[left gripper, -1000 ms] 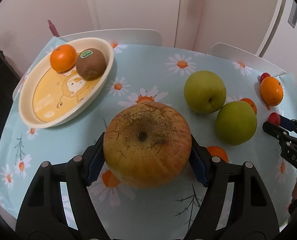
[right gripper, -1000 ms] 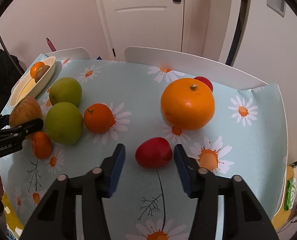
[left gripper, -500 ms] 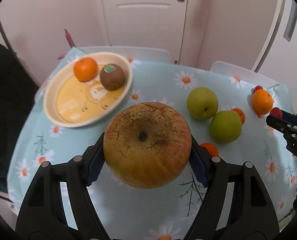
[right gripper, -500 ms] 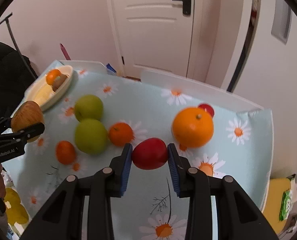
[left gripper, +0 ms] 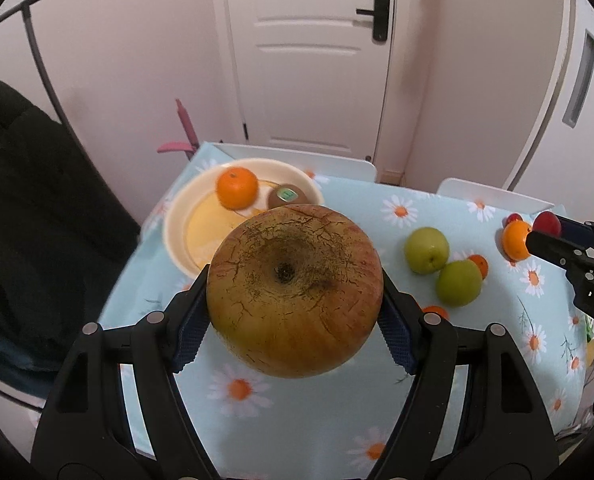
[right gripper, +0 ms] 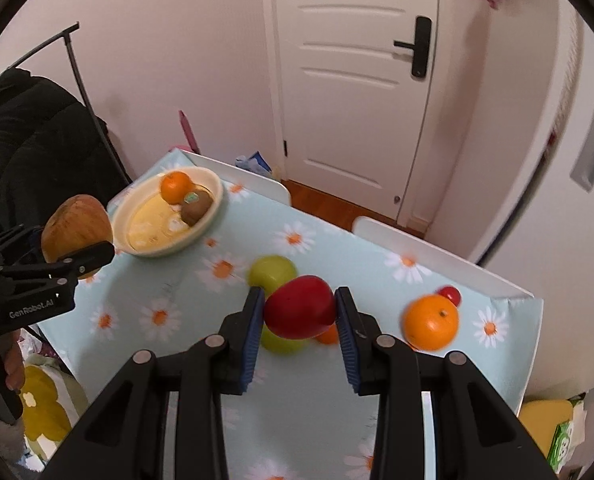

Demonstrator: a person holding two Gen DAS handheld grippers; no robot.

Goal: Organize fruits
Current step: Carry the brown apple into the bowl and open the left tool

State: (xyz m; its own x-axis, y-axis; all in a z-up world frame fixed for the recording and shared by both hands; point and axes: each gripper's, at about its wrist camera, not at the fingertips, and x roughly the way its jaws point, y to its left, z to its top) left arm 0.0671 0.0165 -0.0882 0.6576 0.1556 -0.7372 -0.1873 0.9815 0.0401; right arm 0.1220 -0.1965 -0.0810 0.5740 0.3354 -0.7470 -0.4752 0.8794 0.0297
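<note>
Surface: a table (left gripper: 321,420) under a pale blue daisy-print cloth, with a white door (right gripper: 353,76) behind it.
Large apple: a yellow-brown, cracked-skinned apple (left gripper: 295,290) is clamped between the blue pads of the left gripper (left gripper: 295,312) and held above the table, near the bowl.
Red fruit: a small red fruit (right gripper: 300,312) is pinched tight between the pads of the right gripper (right gripper: 300,320), lifted clear of the cloth.
Bowl: a cream bowl (right gripper: 213,212) at the table's far left corner holds a mandarin (right gripper: 175,186) and a kiwi (right gripper: 196,207) with a sticker, touching each other.
Loose fruit: two green apples (left gripper: 426,249) (left gripper: 458,282) lie side by side mid-table, and a large orange (right gripper: 430,322) lies near the right edge with another small red fruit (right gripper: 449,294) just behind it.
</note>
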